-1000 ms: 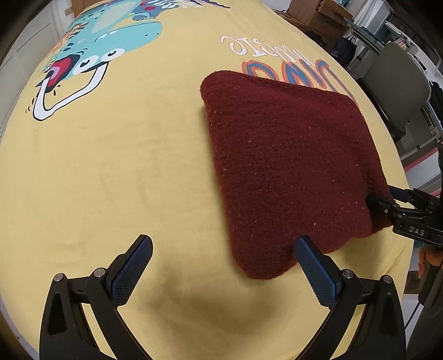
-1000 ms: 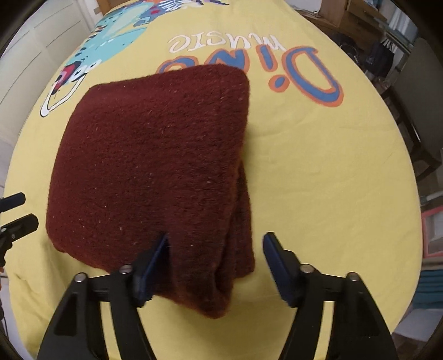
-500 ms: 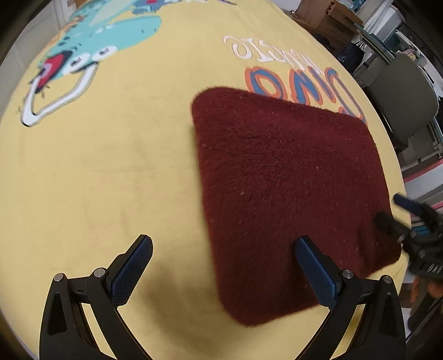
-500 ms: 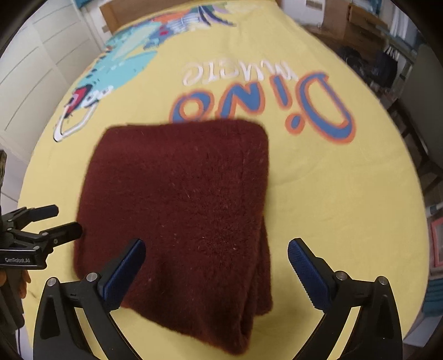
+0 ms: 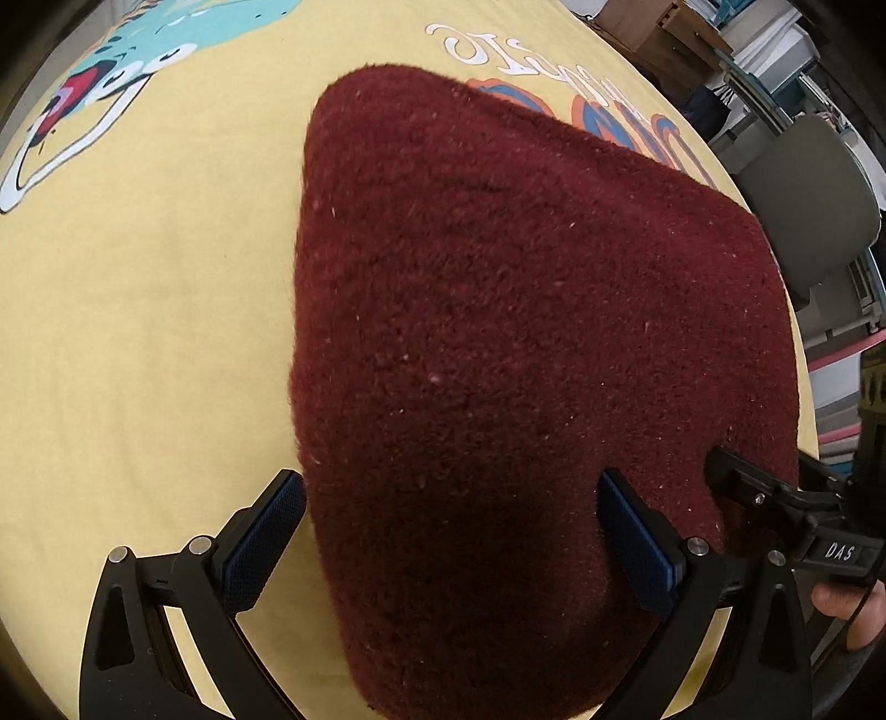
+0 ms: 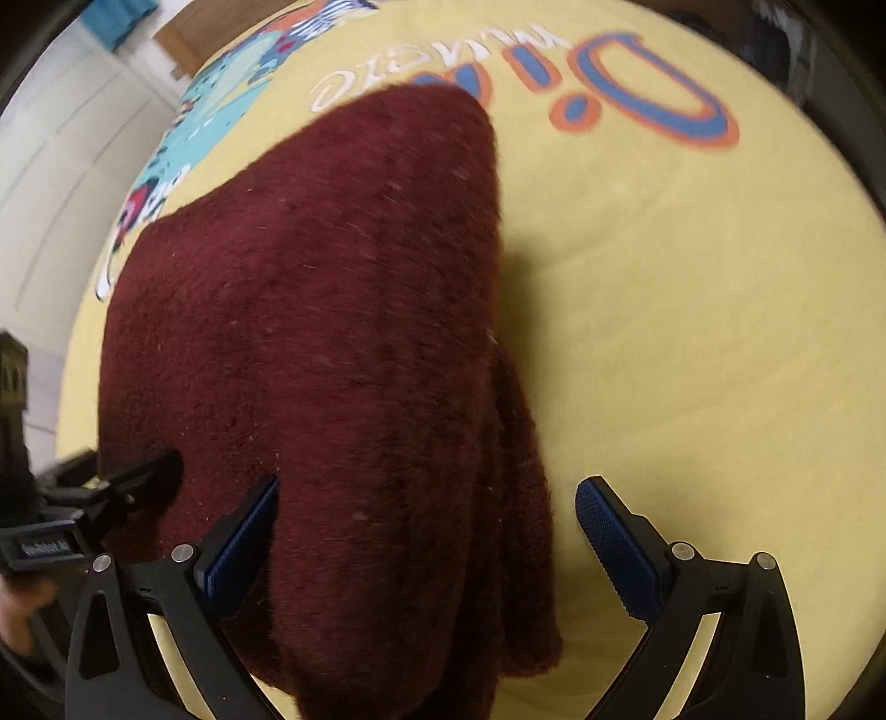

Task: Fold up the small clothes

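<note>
A folded dark red fleece garment (image 5: pixel 526 332) lies on a yellow dinosaur-print cloth (image 5: pixel 138 332). My left gripper (image 5: pixel 454 543) is open, its jaws wide around the garment's near left corner. In the right wrist view the same garment (image 6: pixel 332 332) fills the middle, its layered folded edge at the right. My right gripper (image 6: pixel 426 531) is open, its jaws spread around the garment's near edge. Each gripper's black tip shows in the other's view, the right one (image 5: pixel 775 509) and the left one (image 6: pixel 122 487), both at the garment's near edge.
The yellow cloth (image 6: pixel 692 332) carries a teal dinosaur (image 5: pixel 166 33) and blue-orange lettering (image 6: pixel 637 94). A grey chair (image 5: pixel 803 183) and wooden furniture (image 5: pixel 653 27) stand beyond the far right edge. White cabinet doors (image 6: pixel 55 194) stand at the left.
Both grippers have moved forward and down onto the garment's near edge. The right gripper, shut on the garment's edge a second ago, opened and stays open.
</note>
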The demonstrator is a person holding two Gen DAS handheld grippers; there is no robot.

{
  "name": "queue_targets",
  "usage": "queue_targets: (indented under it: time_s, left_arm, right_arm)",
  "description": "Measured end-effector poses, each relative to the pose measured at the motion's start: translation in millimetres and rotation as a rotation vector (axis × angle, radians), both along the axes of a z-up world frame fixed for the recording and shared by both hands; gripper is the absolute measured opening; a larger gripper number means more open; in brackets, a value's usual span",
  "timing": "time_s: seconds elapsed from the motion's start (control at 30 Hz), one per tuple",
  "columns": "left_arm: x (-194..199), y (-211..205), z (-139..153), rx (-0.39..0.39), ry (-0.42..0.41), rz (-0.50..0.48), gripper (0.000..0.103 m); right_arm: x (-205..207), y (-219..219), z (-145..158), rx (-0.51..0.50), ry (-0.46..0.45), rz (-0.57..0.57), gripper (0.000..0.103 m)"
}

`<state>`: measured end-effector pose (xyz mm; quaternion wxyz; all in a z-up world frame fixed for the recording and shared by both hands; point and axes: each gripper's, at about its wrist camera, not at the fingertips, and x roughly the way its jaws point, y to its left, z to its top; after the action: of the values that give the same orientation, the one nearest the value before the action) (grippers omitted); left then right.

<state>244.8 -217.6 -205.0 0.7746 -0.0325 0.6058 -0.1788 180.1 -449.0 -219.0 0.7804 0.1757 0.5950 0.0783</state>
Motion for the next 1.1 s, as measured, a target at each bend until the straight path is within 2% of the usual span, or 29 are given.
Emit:
queue_targets:
  time_s: [0.2, 0.23, 0.3, 0.4, 0.5, 0.63, 0.7, 0.8, 0.93, 1.1]
  left_arm:
    - [-1.1, 0.9, -1.4, 0.01, -0.009, -0.03, 0.102]
    - [-0.7, 0.5, -1.5, 0.01, -0.01, -0.034, 0.099]
    - [-1.3, 1.1, -0.7, -0.01, -0.007, -0.042, 0.09]
    - [-3.3, -0.3, 1.2, 0.0, -0.018, -0.054, 0.086]
    - [-2.3, 2.1, 1.0, -0.011, -0.008, -0.063, 0.079]
    - [-2.5, 2.7, 6.6, -0.024, -0.012, -0.089, 0.059]
    - [-5.0, 1.8, 12.4, -0.02, -0.02, -0.111, 0.053]
    - [-7.7, 8.0, 30.0, -0.036, -0.044, -0.14, 0.047]
    - [-12.0, 23.9, 65.3, -0.078, -0.106, -0.172, 0.045]
    - [-10.0, 66.9, 109.0, -0.14, -0.173, -0.152, 0.045]
  right_arm:
    - [-1.9, 0.0, 0.1, 0.031, -0.013, 0.01, 0.102]
    - [-2.1, 1.0, 0.2, 0.032, -0.01, 0.009, 0.102]
    - [-0.5, 2.8, 0.7, 0.076, 0.0, 0.005, 0.091]
    - [0.0, 6.5, 4.5, 0.117, 0.009, 0.007, 0.072]
    - [1.8, 15.6, 12.2, 0.078, 0.021, 0.023, 0.064]
    - [5.3, 33.1, 26.1, 0.022, 0.019, 0.029, 0.049]
    - [3.6, 41.2, 36.9, -0.015, -0.003, 0.033, 0.042]
    - [-0.5, 46.4, 57.3, -0.014, -0.053, 0.036, 0.035]
    - [-5.8, 58.3, 91.7, -0.024, -0.106, 0.057, 0.035]
    - [-6.8, 81.9, 126.8, 0.02, -0.164, 0.077, 0.035]
